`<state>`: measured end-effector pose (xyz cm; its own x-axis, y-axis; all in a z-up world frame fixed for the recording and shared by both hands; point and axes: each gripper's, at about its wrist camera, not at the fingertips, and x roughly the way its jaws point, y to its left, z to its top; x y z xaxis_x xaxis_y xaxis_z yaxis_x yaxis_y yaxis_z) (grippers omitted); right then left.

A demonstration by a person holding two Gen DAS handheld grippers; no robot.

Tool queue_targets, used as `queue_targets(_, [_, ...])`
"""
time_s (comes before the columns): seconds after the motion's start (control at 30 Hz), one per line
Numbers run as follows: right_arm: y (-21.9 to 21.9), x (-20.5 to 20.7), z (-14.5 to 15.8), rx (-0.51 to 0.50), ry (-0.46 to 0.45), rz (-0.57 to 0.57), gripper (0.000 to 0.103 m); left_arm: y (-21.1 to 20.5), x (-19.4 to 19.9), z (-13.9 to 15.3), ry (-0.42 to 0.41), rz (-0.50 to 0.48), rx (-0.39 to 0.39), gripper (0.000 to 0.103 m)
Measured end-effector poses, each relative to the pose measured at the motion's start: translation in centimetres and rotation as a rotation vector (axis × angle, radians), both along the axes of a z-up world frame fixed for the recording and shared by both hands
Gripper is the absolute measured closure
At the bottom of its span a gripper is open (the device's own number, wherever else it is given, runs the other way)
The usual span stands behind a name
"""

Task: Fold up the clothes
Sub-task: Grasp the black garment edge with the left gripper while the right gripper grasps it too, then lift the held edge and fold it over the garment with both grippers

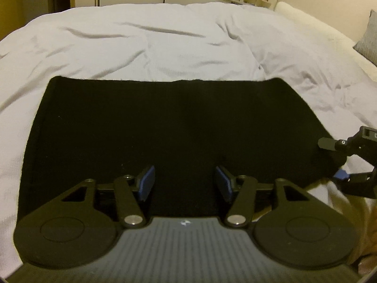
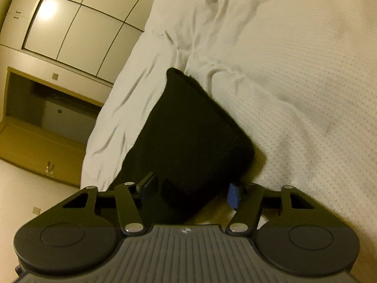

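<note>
Black garment (image 1: 165,122), folded flat into a broad rectangle, lies on a white bedcover (image 1: 165,42) that is rumpled into long creases. From my left wrist camera I look down across it: its far edge runs straight from side to side, its near edge disappears under my tool. My left gripper (image 1: 185,183) hangs low over the near part of the cloth, its two blue-padded fingers (image 1: 148,182) standing partly apart with dark fabric showing in the gap; I cannot tell whether the pads touch the cloth, and nothing looks pinched between them. At the right edge of that same view my right gripper (image 1: 334,159) reaches in sideways at the garment's right-hand corner, one black finger above and one blue pad below. My right wrist camera is rolled steeply, so the bed slants up the frame. There the garment (image 2: 188,136) tapers away from me, and its near corner sits between the fingers of my right gripper (image 2: 192,191); the jaws stand about half apart, the right blue pad (image 2: 234,197) clear of the cloth, and whether the left pad presses on it I cannot tell. Beyond the bed stand pale panelled wardrobe doors (image 2: 77,28) and a wooden alcove (image 2: 47,118), and a grey cushion (image 1: 367,37) rests at the far right.
</note>
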<state>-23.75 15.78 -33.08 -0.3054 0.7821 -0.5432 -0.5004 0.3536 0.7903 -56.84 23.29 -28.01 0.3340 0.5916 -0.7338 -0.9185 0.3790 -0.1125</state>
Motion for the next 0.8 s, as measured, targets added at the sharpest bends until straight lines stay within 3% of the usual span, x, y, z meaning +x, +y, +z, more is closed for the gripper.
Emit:
queue_targets(0.27, [-0.4,-0.3,0.4,-0.015,-0.033,0.000,0.046,-0.2,0.1,0.5,0.014,0.017,-0.006,0.049])
queue_targets(0.47, [-0.3,-0.5,0.6,-0.021,-0.072,0.007,0.049,-0.4,-0.7,1.2,0.012,0.029,-0.012,0.054])
queue_targets(0.67, [0.1,-1.0,1.0,-0.024,-0.132,0.018,0.058,-0.6,1.2,-0.4,0.125,-0.012,0.031,0.052])
queue_targets(0.73, [0.1,-1.3,1.8,-0.003,-0.173,0.028,0.061,-0.5,0.6,0.1,0.094,-0.004,0.012,0.053])
queue_targets(0.8, [0.3,-2.2,3.6,0.036,-0.255,0.049,0.066,-0.3,-1.2,0.9,0.003,0.019,-0.021,0.055])
